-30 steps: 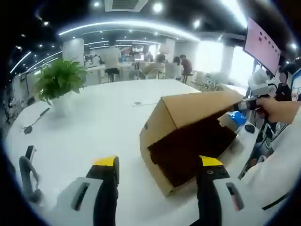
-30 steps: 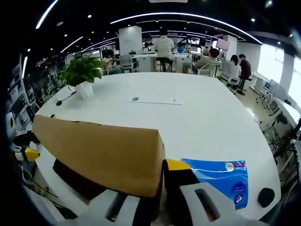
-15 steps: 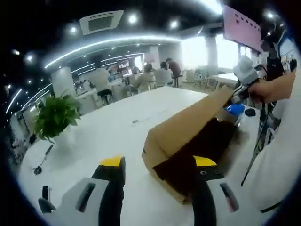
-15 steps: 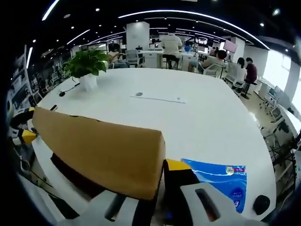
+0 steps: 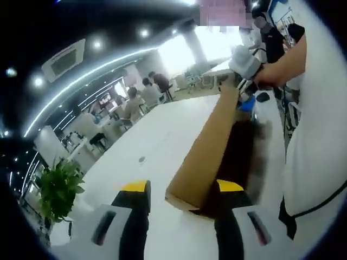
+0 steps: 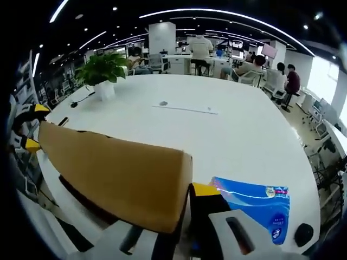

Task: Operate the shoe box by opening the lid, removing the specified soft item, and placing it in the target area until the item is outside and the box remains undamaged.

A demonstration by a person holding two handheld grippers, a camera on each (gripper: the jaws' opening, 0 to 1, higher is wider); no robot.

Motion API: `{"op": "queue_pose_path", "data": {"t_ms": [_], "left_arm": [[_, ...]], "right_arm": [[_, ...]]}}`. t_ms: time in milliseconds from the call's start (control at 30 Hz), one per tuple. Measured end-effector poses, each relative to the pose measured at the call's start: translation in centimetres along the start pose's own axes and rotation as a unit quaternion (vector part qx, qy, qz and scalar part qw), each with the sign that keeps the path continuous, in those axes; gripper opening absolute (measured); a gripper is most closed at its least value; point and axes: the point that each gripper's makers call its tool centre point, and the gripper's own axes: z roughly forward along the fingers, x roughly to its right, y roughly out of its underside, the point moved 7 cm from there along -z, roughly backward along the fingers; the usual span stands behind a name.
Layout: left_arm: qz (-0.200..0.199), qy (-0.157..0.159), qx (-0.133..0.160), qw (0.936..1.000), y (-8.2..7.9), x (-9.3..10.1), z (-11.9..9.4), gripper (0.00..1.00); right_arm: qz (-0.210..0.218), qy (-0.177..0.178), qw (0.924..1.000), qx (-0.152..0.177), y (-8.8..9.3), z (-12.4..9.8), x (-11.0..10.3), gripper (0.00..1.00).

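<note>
We have the right gripper clamped on the edge of the cardboard lid, one jaw under the flap and the yellow-tipped jaw on top, so the lid stands tilted up off the shoe box. In the left gripper view that same gripper sits at the far end of the lid, ahead and to the right of our left jaws. The left gripper is spread wide and holds nothing; the near corner of the lid lies between its yellow tips, and the dark mouth of the box is just behind its right jaw.

The blue soft pack lies just beyond the right jaw tip on the white table; whether it rests in the box or on the table beside it, we cannot tell.

To do this well, we judge we should hold the lid steady at the hinge angle, without bending the flap back further, and bring the open left jaws in low through the opening towards the pack, gripping softly at its middle.
</note>
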Motion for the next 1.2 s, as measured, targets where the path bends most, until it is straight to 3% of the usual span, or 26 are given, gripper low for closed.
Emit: {"op": "queue_pose_path", "data": {"t_ms": [100, 200, 367, 433, 500, 567, 600, 767, 933, 1200], "left_arm": [[0.005, -0.004, -0.004, 1.0000, 0.0, 0.0, 0.1, 0.45], [0.009, -0.006, -0.009, 0.9999, 0.2, 0.0, 0.1, 0.36], [0.009, -0.011, -0.016, 0.9998, 0.5, -0.4, 0.1, 0.36], [0.011, -0.011, -0.019, 0.9997, 0.6, -0.5, 0.2, 0.36], [0.004, -0.019, -0.014, 0.9997, 0.7, -0.8, 0.1, 0.36], [-0.005, -0.023, -0.013, 0.9996, 0.7, -1.2, 0.2, 0.36], [-0.009, -0.024, -0.013, 0.9996, 0.8, -1.3, 0.2, 0.36], [-0.014, -0.025, -0.013, 0.9995, 0.9, -1.6, 0.3, 0.36], [-0.023, -0.030, -0.013, 0.9992, 1.1, -2.0, 0.5, 0.36], [-0.050, -0.035, -0.007, 0.9981, 1.3, -1.9, 0.5, 0.37]], "right_arm": [[0.000, -0.002, 1.0000, -0.002, 0.1, 0.1, -0.2, 0.03], [-0.006, -0.011, 0.9999, -0.004, 0.0, 0.4, -0.5, 0.04], [-0.029, -0.022, 0.9993, -0.008, -0.4, 0.9, -0.8, 0.06], [-0.036, -0.043, 0.9984, -0.008, -0.5, 1.0, -1.3, 0.13], [-0.043, -0.033, 0.9985, -0.001, -0.6, 0.9, -1.3, 0.14], [-0.042, -0.070, 0.9967, 0.004, -0.6, 0.7, -2.1, 0.24], [-0.040, -0.066, 0.9970, 0.007, -0.6, 0.5, -2.1, 0.25], [-0.071, -0.057, 0.9950, 0.041, -1.2, -0.7, -1.9, 0.22], [-0.068, -0.077, 0.9927, 0.064, -1.6, -2.0, -2.2, 0.26], [-0.091, -0.086, 0.9891, 0.077, -1.8, -3.3, -2.7, 0.30]]}}
